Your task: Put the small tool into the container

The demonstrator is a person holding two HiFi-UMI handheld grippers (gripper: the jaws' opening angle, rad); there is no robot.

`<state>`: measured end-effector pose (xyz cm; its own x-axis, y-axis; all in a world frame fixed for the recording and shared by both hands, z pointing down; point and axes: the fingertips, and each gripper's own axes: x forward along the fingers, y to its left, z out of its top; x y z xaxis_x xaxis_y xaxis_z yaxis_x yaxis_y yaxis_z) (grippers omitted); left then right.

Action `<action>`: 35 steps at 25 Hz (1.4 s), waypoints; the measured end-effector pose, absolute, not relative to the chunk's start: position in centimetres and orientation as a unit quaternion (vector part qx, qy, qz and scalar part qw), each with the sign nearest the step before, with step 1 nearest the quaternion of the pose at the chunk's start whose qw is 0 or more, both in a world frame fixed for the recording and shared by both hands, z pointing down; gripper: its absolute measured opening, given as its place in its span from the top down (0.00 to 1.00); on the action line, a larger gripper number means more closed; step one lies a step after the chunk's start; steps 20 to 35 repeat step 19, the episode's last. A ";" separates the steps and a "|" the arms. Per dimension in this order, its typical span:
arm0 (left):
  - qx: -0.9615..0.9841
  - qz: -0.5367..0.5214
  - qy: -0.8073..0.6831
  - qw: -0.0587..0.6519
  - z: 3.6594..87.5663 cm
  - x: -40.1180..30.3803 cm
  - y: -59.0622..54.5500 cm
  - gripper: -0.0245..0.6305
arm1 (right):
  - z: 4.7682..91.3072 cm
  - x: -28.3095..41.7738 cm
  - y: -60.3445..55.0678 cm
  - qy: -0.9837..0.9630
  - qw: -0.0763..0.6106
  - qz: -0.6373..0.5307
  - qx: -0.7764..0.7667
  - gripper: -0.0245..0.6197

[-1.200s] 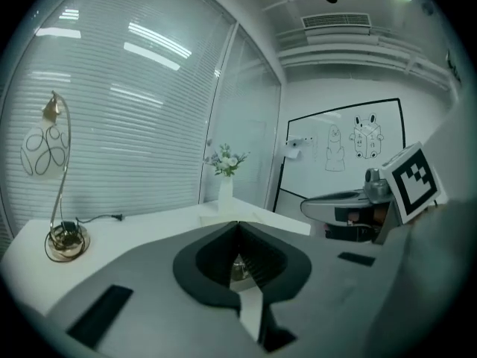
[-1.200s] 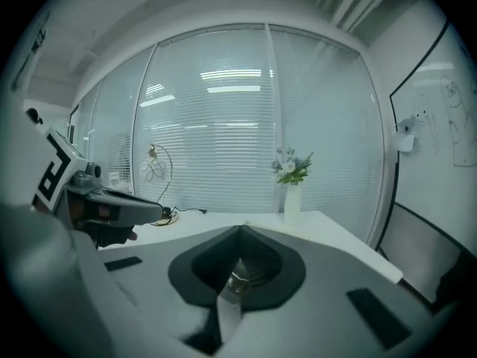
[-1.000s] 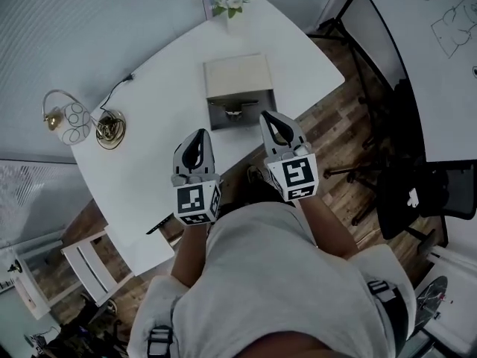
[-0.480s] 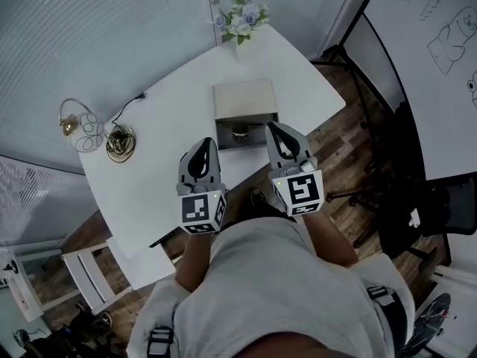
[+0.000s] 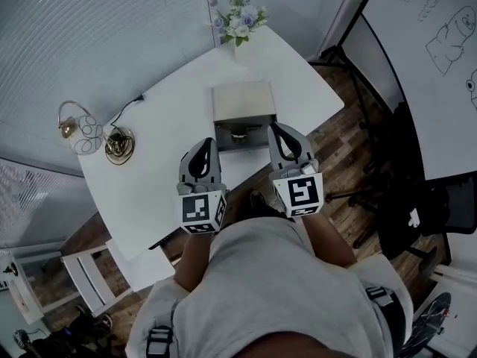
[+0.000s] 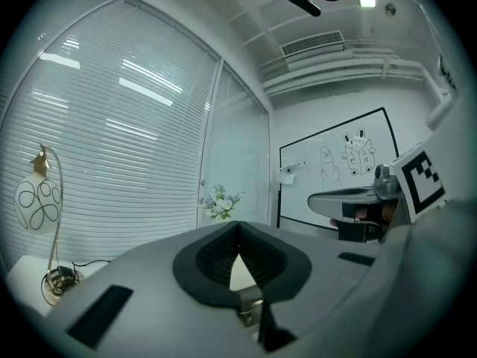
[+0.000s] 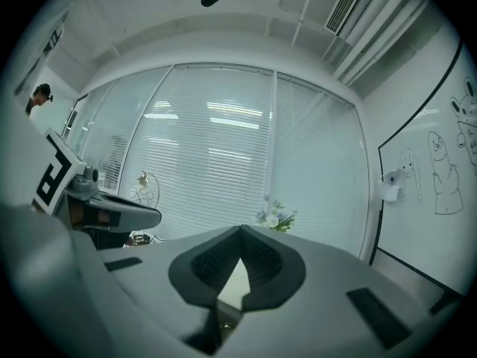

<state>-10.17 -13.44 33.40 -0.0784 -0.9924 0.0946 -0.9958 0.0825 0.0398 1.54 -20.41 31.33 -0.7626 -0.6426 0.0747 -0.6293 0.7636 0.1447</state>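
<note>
My left gripper [image 5: 207,143] and right gripper [image 5: 274,128], fingers closed and empty, hover beside the container [image 5: 242,99]; the small tool [image 5: 239,134] at its front looks light and stiff, so I'd pinch its middle.

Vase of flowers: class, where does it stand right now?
In the head view, the vase of flowers stands at the white table's far edge, beyond the beige container.
</note>
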 end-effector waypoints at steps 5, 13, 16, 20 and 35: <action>0.679 0.016 -0.732 0.048 33.5 -10.2 -13.7 0.93 | 31.4 1.7 -20.7 -0.936 0.060 -0.055 0.344 0.92; 0.676 0.019 -0.734 0.058 34.3 -10.2 -13.6 0.93 | 32.0 2.2 -21.0 -0.936 0.066 -0.051 0.343 0.92; 0.678 0.019 -0.733 0.057 34.3 -10.2 -13.8 0.93 | 32.1 2.2 -21.1 -0.935 0.068 -0.049 0.345 0.92; 0.678 0.018 -0.733 0.055 34.4 -10.5 -13.9 0.93 | 32.4 2.0 -21.1 -0.935 0.069 -0.048 0.345 0.92; 0.678 0.018 -0.733 0.055 34.4 -10.5 -13.9 0.93 | 32.4 2.0 -21.1 -0.935 0.069 -0.048 0.345 0.92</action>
